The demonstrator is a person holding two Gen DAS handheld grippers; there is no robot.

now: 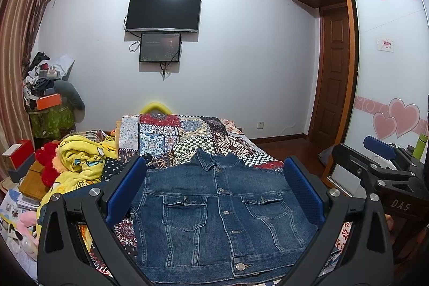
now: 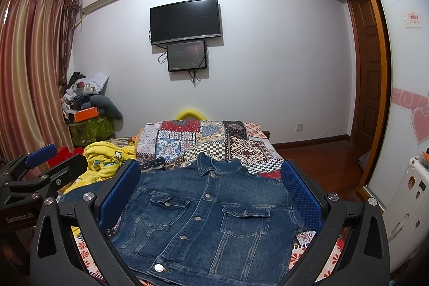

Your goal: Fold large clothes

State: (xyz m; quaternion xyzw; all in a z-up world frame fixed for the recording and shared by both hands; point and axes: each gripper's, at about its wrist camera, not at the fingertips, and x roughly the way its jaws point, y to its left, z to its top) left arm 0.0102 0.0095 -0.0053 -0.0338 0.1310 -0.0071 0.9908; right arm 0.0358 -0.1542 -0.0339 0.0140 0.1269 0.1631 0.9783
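Two grippers are hanging over the near end of a bed [image 1: 241, 137], each with its blue-padded jaws spread wide and gripping nothing. At the left edge of the right wrist view, the left gripper [image 2: 57, 161] is showing white lettering, "GenRobot.AI", its last letter partly cut off by the near black arm. A yellow blanket [image 1: 80, 162] is lying bunched along the bed's left edge. A denim jacket [image 1: 217, 216] is lying flat and buttoned at the near end of the patchwork bedspread, collar pointing toward the far end; its sleeves are not showing, and its hem is running out of the frame. On the far wall a dark television [image 1: 163, 11] is carrying a brand mark too small to read. At the right of the left wrist view, the right gripper [image 1: 359, 160] is reading "DAS". Faint script on the wardrobe door [image 1: 388, 50] is hard to make out.
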